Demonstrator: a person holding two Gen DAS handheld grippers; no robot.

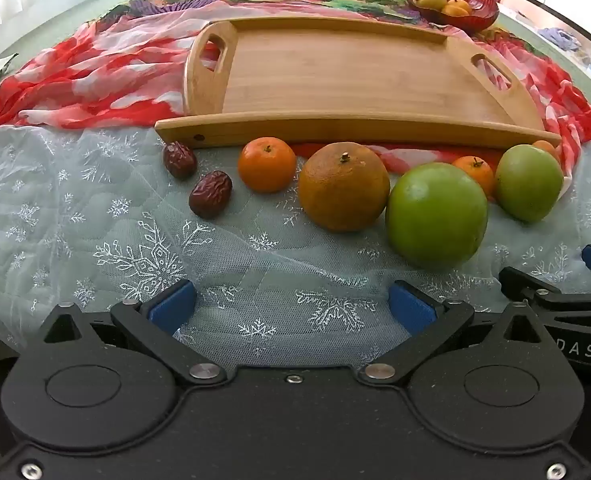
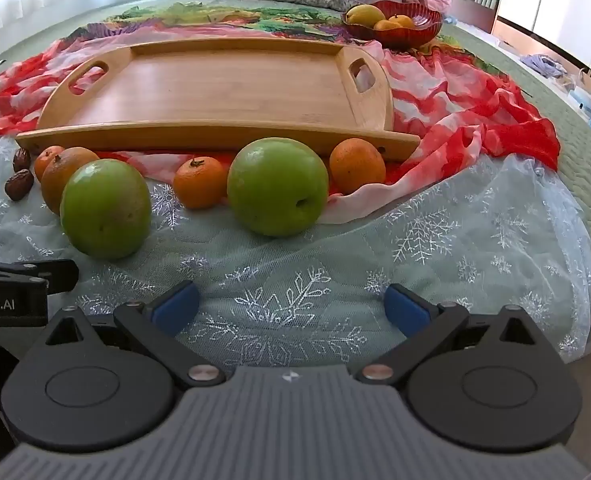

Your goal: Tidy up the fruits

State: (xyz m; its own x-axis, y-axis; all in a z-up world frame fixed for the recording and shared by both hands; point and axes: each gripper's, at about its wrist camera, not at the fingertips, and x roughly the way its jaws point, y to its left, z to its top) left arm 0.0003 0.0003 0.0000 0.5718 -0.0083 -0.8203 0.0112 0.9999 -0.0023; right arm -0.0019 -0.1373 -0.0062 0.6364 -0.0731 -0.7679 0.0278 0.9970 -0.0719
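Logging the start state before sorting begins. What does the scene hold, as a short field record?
surface: bed with snowflake tulle and red scarf
tray: wooden tray, nothing on it
loose fruit: two green apples, several oranges, two red dates, all in front of the tray
bowl: red bowl behind the tray, holding fruit
left claw: open, holding nothing
right claw: open, holding nothing
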